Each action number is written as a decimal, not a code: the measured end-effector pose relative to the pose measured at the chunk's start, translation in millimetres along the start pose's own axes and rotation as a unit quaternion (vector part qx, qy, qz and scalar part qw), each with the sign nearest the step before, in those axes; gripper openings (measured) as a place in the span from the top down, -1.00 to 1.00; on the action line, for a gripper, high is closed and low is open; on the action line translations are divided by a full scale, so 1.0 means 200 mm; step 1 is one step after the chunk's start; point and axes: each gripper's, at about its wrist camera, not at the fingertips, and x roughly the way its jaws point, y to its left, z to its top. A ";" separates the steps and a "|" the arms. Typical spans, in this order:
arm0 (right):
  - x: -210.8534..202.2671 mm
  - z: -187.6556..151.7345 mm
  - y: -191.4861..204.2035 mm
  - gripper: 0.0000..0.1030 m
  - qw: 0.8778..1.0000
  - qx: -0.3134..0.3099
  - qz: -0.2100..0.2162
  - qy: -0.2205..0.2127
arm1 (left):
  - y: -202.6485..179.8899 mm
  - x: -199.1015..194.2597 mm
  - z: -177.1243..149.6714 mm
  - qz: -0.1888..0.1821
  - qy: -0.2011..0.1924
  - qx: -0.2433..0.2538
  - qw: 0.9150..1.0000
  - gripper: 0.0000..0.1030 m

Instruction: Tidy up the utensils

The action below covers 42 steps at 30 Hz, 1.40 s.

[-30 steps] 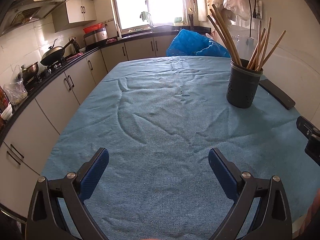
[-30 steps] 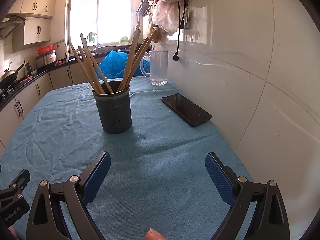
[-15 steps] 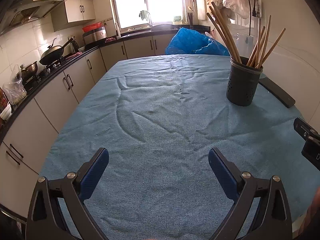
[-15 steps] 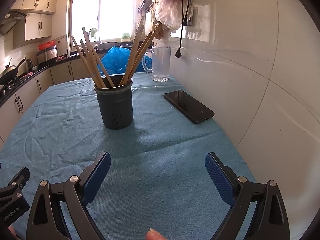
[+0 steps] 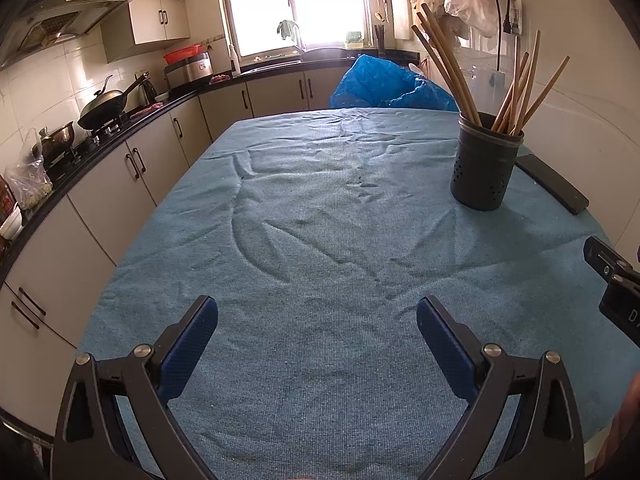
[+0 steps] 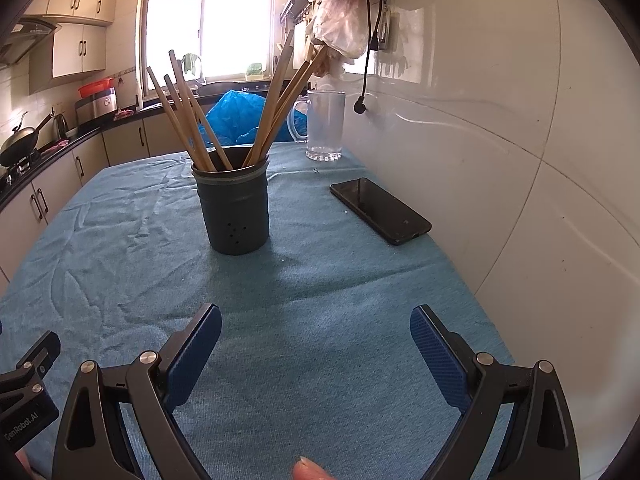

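On the blue cloth (image 5: 320, 240) in the left wrist view, one dark holder (image 5: 484, 162) is seen standing upright, far right, w/ chopsticks (image 5: 448, 64) fanned out of it; approx. eight sticks are counted, though overlap makes the exact no. uncertain. One black phone (image 5: 554, 182) is laid flat just beyond the holder, apart from it. The left gripper (image 5: 317, 328) is held low over bare cloth, jaws spread wide, nothing between them. One blue bag (image 5: 384, 86) is seen past the table's far edge.

In the right wrist view, the holder (image 6: 234, 204) is seen centre-left, chopsticks (image 6: 280, 96) split into two leaning groups, approx. four each. One phone (image 6: 380, 210) and one clear glass mug (image 6: 325, 126) are placed to the right, near the wall. The right gripper (image 6: 316, 334) is held jaws wide apart, empty, well short of the holder.
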 end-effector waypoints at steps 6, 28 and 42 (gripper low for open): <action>-0.01 0.00 0.00 -0.89 1.000 0.001 -0.001 -0.007 | 0.01 -0.04 0.00 -0.010 -0.016 -0.009 1.000 -0.93; -0.03 0.00 0.00 -0.90 1.000 -0.007 0.001 -0.009 | -0.01 -0.05 0.00 -0.007 -0.015 -0.007 1.000 -0.93; 0.07 0.03 -0.03 -0.92 1.000 -0.002 0.012 0.025 | 0.09 0.02 0.03 0.014 0.000 -0.035 0.999 -0.93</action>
